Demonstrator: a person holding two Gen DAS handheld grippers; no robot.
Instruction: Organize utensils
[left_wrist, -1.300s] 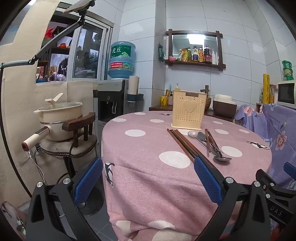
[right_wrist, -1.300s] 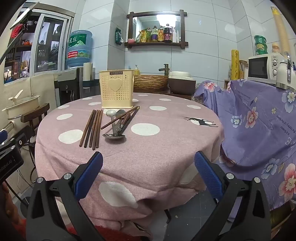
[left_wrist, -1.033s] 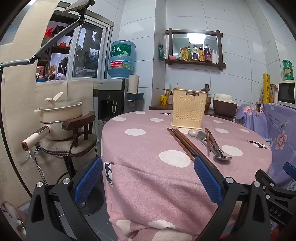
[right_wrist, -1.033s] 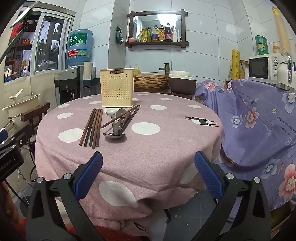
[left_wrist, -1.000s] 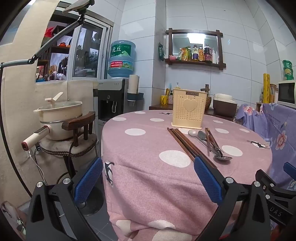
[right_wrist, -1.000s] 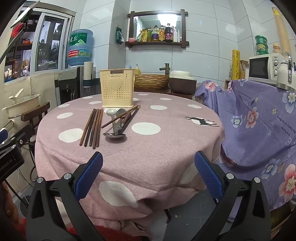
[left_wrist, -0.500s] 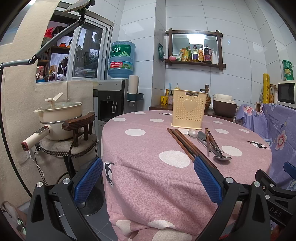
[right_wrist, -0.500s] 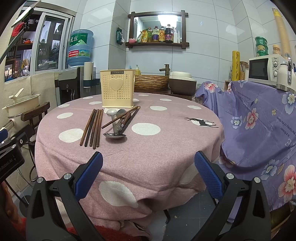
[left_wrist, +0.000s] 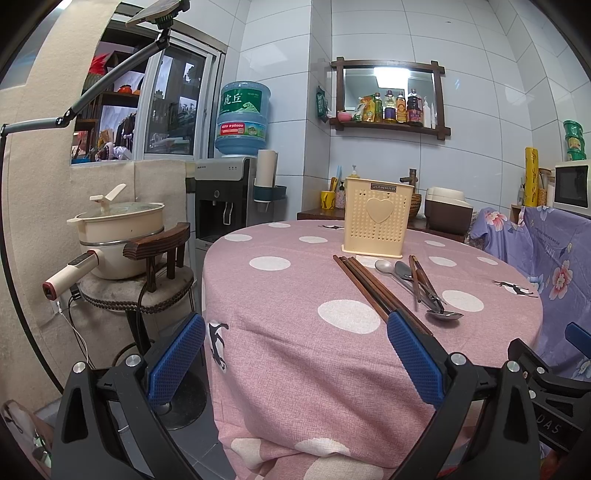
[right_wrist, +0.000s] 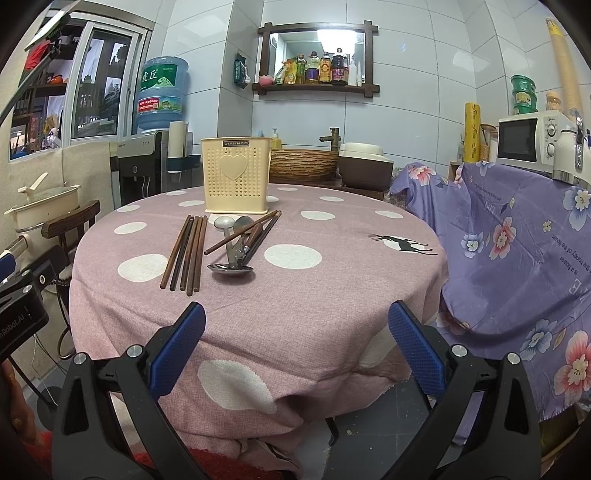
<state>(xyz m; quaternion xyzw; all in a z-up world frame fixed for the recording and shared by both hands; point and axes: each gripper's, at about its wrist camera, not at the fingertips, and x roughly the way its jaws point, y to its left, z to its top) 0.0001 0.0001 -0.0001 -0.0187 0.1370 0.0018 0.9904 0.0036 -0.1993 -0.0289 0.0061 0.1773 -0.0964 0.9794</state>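
Both the left gripper (left_wrist: 295, 354) and right gripper (right_wrist: 295, 343) were spread wide, holding nothing, short of the pink dotted round table (right_wrist: 332, 277). Dark wooden chopsticks (right_wrist: 186, 251) and metal spoons (right_wrist: 231, 240) lay before the cream perforated plastic holder (right_wrist: 236, 173)

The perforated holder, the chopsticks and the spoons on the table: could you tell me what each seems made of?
Holder: cream plastic by its look, matte, with moulded holes and a raised heart. Chopsticks: dark brown, probably wood, dull finish. Spoons: likely steel, grey and shiny, with bright reflections.
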